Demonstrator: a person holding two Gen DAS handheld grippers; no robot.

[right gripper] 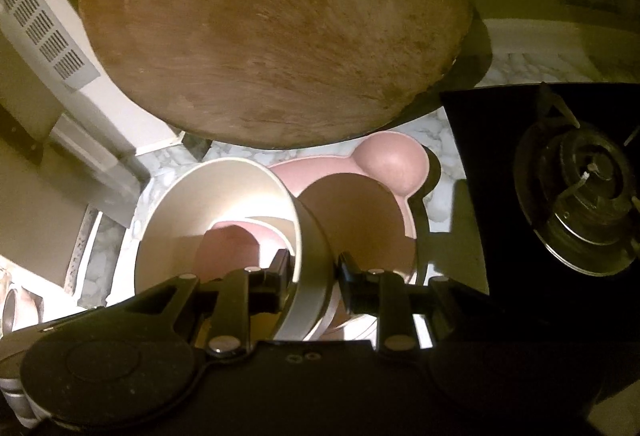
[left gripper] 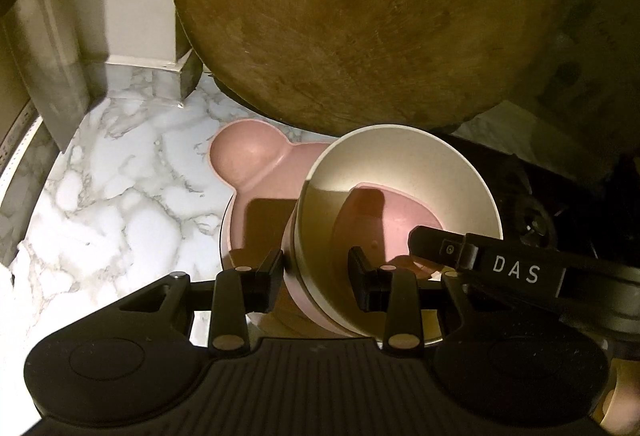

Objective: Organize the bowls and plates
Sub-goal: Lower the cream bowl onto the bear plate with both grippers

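A cream bowl (left gripper: 400, 172) with a pink base is held above a pink bear-shaped plate (left gripper: 248, 156) on the marble counter. My left gripper (left gripper: 316, 272) is shut on the bowl's left rim. My right gripper (right gripper: 312, 276) is shut on the bowl's right rim (right gripper: 312, 256); its finger marked DAS (left gripper: 516, 270) reaches in from the right in the left wrist view. The bowl (right gripper: 224, 196) and the bear plate (right gripper: 394, 160) also show in the right wrist view. The plate's near part is hidden by the bowl.
A large round wooden board (left gripper: 368, 20) leans upright just behind the plate, also in the right wrist view (right gripper: 272, 32). A black gas hob with a burner (right gripper: 580, 196) lies to the right. A white vented wall unit (right gripper: 44, 24) stands at the left. Marble counter (left gripper: 112, 188) spreads left.
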